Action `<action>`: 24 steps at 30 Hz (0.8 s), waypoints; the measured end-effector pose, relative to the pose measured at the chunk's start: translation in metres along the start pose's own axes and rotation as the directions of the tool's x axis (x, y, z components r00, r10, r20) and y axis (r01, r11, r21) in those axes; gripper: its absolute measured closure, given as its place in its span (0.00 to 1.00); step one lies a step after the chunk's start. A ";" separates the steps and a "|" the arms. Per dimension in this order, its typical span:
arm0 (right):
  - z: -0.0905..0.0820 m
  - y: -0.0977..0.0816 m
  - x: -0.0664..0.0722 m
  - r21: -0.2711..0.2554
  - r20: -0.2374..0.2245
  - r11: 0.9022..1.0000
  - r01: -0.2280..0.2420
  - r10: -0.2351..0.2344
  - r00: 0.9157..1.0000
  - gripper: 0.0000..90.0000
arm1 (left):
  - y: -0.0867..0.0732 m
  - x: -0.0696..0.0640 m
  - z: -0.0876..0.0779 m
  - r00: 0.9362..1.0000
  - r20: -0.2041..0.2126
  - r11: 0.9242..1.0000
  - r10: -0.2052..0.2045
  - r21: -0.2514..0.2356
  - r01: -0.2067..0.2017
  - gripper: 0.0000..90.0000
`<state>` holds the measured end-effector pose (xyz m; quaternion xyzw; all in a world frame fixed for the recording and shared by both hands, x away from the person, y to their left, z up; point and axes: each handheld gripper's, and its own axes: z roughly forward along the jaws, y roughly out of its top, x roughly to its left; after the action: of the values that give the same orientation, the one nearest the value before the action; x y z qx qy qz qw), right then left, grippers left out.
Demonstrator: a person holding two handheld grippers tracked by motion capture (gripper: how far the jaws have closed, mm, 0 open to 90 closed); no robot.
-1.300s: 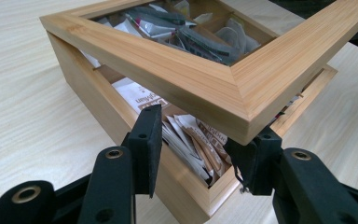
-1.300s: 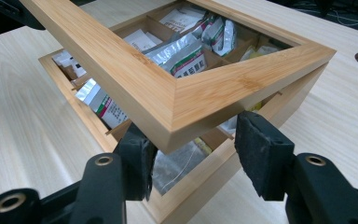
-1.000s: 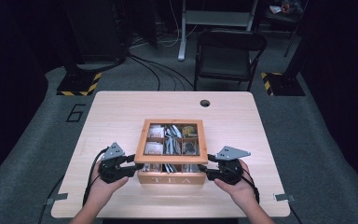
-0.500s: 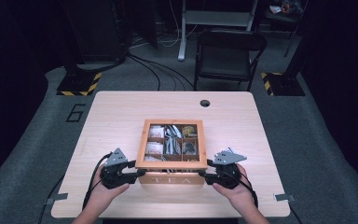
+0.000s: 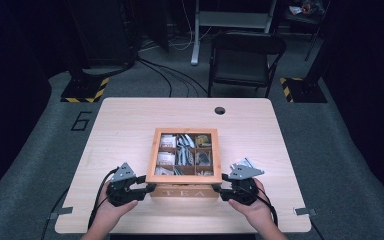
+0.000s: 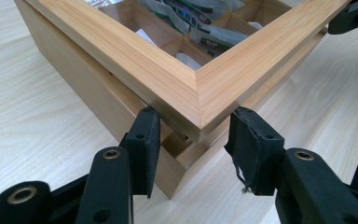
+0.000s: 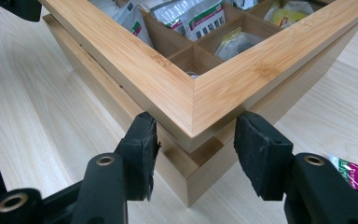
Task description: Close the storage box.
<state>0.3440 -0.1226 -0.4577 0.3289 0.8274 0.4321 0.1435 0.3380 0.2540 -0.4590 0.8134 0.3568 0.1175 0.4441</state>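
Dark floor, cables and a black folding chair [image 5: 245, 57] lie beyond a pale wooden worktop [image 5: 120, 125], on whose near half stands a wooden tea box [image 5: 185, 189] with TEA lettered on its front wall. Its lid [image 5: 152, 157], a wooden frame, sits slightly raised and askew over the base, and the compartments inside hold sachets [image 5: 186, 152]. The left tongs [image 5: 149, 188] sit at the box's near left corner: in the left gripper view the two pads [image 6: 145, 149] straddle the corner just under the lid's edge, and the jaws have just been closing a little with the corner between them, though whether they press the wood I cannot tell. The right tongs [image 5: 218, 189] straddle the near right corner the same way, pads [image 7: 142, 151] close beside the wood with small gaps visible. A loose sachet [image 7: 356, 171] lies on the worktop beside the right tongs.
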 end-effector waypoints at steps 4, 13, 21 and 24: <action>0.001 -0.001 0.000 -0.003 -0.001 1.000 0.000 0.000 1.000 0.54 | -0.001 -0.001 0.000 1.000 -0.001 1.000 -0.006 -0.002 0.006 0.60; 0.000 -0.005 0.001 0.012 0.005 1.000 0.013 -0.013 1.000 0.54 | -0.006 0.000 -0.003 1.000 0.019 1.000 -0.021 0.017 0.020 0.57; -0.011 -0.008 0.002 -0.014 -0.010 1.000 0.026 -0.027 1.000 0.52 | -0.006 0.001 -0.013 0.999 0.029 0.999 -0.027 -0.020 0.028 0.53; -0.017 -0.009 -0.001 -0.026 0.009 1.000 0.004 -0.004 1.000 0.49 | -0.003 0.005 -0.017 0.999 0.005 0.998 -0.039 -0.044 0.039 0.51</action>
<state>0.3325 -0.1375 -0.4554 0.3274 0.8217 0.4409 0.1521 0.3310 0.2697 -0.4523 0.7964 0.3691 0.1150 0.4651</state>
